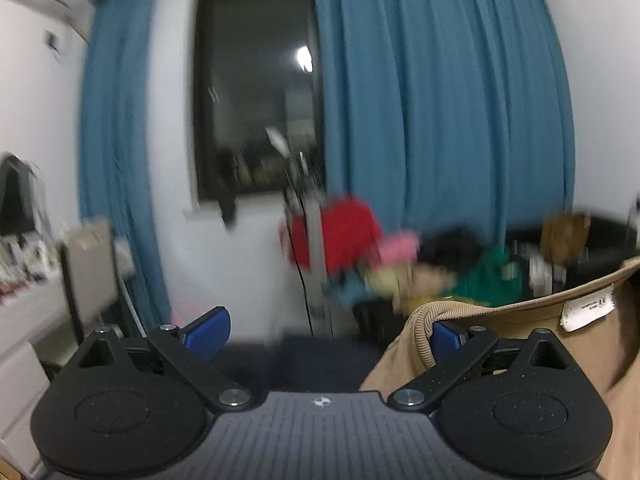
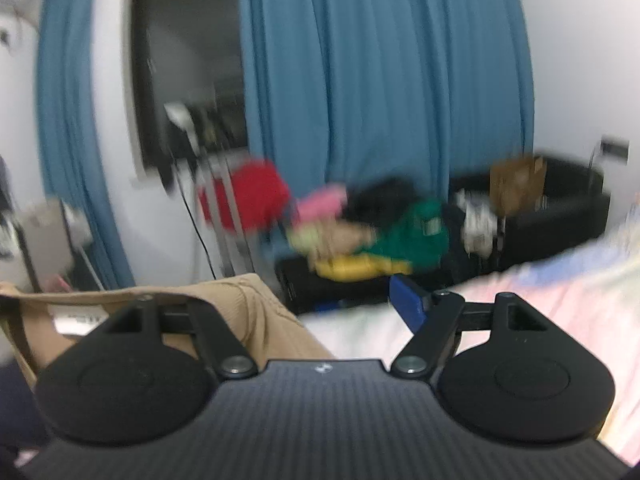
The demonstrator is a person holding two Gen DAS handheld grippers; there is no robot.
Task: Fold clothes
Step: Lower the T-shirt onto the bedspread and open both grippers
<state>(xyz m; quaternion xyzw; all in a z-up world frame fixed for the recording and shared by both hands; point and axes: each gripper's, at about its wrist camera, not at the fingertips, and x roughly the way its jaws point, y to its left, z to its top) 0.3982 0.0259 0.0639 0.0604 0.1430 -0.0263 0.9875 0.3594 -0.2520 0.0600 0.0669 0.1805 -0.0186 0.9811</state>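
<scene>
Left wrist view: the left gripper (image 1: 326, 332) points nearly level toward a dark window (image 1: 256, 92) flanked by two blue curtains (image 1: 440, 92). Its two blue pads (image 1: 208, 332) stand wide apart; the tan garment (image 1: 520, 344), one piece with a white label (image 1: 586, 308), drapes over the right-hand finger at lower right, not pinched between the two. Right wrist view: the right gripper (image 2: 328, 308) is likewise spread, and the same tan garment (image 2: 248, 312) hangs over its left-hand finger at lower left, covering that pad; one blue pad (image 2: 408, 304) shows. A blurred pile of coloured clothes (image 2: 360, 224) lies mid-frame.
</scene>
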